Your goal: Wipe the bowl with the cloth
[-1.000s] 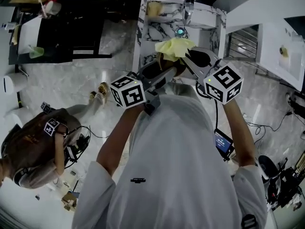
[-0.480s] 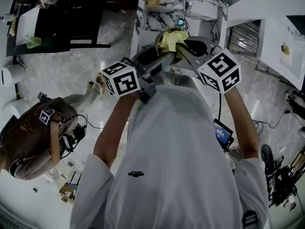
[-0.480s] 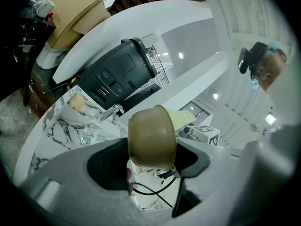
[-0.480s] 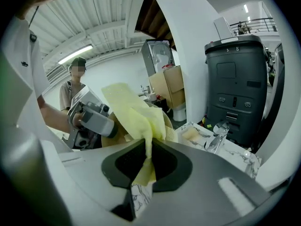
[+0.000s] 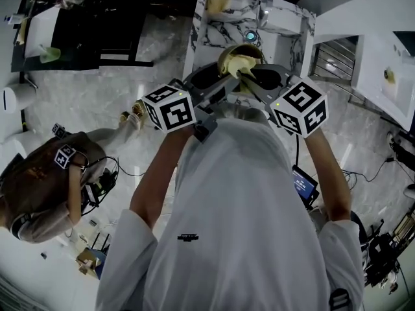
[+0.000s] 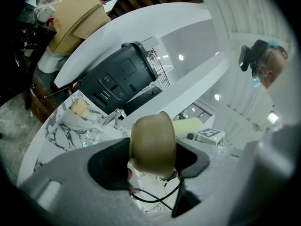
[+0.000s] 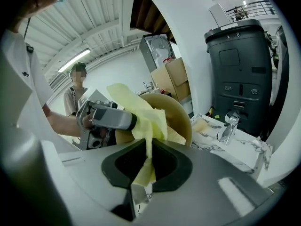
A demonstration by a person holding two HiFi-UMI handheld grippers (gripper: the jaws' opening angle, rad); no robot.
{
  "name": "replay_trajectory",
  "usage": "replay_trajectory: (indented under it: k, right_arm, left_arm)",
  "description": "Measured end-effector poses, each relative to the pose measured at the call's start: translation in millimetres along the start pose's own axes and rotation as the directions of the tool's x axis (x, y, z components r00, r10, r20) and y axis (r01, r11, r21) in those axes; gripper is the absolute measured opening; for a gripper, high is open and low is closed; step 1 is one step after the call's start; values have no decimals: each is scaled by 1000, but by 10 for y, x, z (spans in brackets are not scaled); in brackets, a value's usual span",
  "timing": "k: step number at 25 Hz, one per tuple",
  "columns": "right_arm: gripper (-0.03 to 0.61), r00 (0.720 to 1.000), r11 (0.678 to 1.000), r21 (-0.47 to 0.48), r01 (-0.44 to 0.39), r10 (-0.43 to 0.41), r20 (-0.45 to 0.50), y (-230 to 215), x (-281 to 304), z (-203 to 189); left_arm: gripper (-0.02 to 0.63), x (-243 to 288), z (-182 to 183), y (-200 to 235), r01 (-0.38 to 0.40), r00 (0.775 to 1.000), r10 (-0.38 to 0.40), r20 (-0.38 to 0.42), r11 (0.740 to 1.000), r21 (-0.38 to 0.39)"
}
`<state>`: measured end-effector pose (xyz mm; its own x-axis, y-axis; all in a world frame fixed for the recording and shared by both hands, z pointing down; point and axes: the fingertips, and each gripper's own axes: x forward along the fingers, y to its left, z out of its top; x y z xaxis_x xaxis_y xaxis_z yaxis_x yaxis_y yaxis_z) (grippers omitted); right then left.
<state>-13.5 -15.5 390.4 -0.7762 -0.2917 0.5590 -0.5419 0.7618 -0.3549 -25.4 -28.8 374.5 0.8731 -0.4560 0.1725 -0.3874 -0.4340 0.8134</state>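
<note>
L gripper (image 6: 151, 163) is clamped on the bowl (image 6: 153, 142), jaws spread wide round it. Can't tell exactly where the pads bite. Bowl is up in the air in front of me, by the near edge of the marble counter (image 5: 217, 28), resting on nothing, tipped on its side w/ mouth toward R.

R gripper (image 7: 146, 168) is pinched tight on the yellow cloth (image 7: 143, 112). Cloth is bunched, its loose end pushed into the bowl's mouth and touching the inner wall.

Step, as I read it: wiping the inside.

To do it well:
- Hold L steady as the anchor, no re-grip.
- Sweep R round the wall and down to the base, light pressure.
- Lead w/ cloth, not jaw tips, or they scrape.
- Push across the L grip, not out of it, or the bowl may twist free.
- Rim last.
</note>
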Motion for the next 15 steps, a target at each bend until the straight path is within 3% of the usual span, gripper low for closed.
replay_trajectory:
  k: [15]
  right_arm:
    - [38,996,994,-69,-88,88,-9,236,60,46]
  left_arm:
    - [262,17,-95,-24,29,999,-29,-36,1000,-2]
